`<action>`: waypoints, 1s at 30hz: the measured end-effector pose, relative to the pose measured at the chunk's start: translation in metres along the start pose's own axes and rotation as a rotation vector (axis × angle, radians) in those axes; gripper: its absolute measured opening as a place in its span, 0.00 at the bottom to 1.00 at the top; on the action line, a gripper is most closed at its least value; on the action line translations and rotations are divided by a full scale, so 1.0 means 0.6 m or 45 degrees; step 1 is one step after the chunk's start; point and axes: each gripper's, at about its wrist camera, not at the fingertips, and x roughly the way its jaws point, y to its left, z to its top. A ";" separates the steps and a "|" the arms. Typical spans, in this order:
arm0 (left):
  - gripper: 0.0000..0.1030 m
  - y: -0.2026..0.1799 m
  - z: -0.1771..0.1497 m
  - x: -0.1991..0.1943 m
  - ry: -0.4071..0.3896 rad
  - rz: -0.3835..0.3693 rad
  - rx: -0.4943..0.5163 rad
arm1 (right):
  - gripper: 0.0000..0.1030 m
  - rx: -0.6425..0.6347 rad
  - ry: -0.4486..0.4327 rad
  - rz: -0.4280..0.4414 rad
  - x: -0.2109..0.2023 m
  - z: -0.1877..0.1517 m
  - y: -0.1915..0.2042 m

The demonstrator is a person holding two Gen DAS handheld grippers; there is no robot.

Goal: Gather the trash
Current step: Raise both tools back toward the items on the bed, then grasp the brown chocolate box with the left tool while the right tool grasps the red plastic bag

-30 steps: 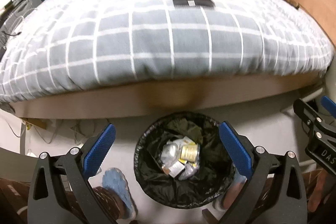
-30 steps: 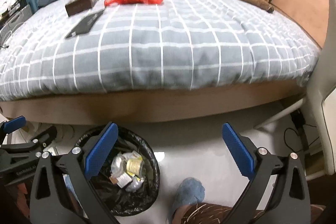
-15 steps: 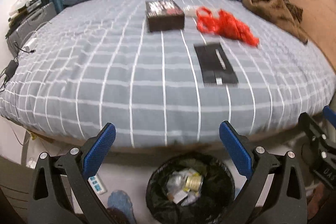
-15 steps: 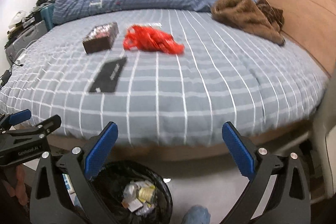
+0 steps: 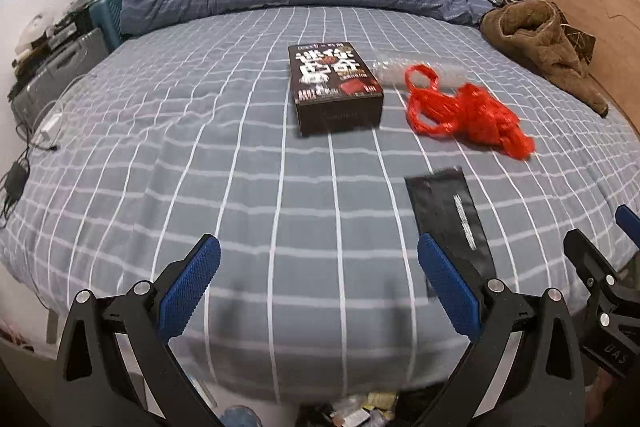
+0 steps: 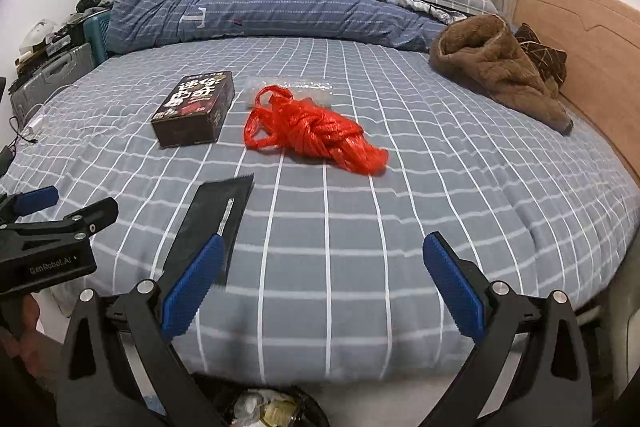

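Left gripper (image 5: 318,283), right gripper (image 6: 320,279): my jaws wide, empty. Black flat pouch (image 6: 216,215), red plastic bag (image 6: 316,135), dark box (image 6: 194,109) on bed (image 6: 440,187). Risk: pinching bedsheet with thin pouch; bag slipping.

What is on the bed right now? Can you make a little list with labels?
surface: grey checked bed cover
trash 1: red plastic bag, crumpled, middle of the bed
trash 2: dark box with printed writing, left of the red bag
trash 3: flat black packet, nearest the edge
trash 4: clear plastic wrapper, just behind the red bag
not trash: brown coat by the headboard, blue quilt at the back
bin: black-lined trash can below the bed edge, partly in view
left gripper: open, holding nothing
right gripper: open, holding nothing
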 end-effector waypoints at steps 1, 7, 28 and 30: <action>0.94 0.001 0.009 0.006 -0.001 0.002 -0.004 | 0.93 0.003 0.001 -0.001 0.008 0.007 -0.001; 0.94 0.007 0.053 0.046 0.003 -0.004 -0.030 | 0.93 0.030 0.002 -0.005 0.060 0.046 -0.008; 0.94 -0.009 0.188 0.180 0.029 0.059 -0.013 | 0.93 0.036 0.003 0.012 0.189 0.150 -0.018; 0.94 -0.011 0.205 0.198 0.047 0.056 -0.009 | 0.93 0.021 0.011 0.028 0.200 0.156 -0.015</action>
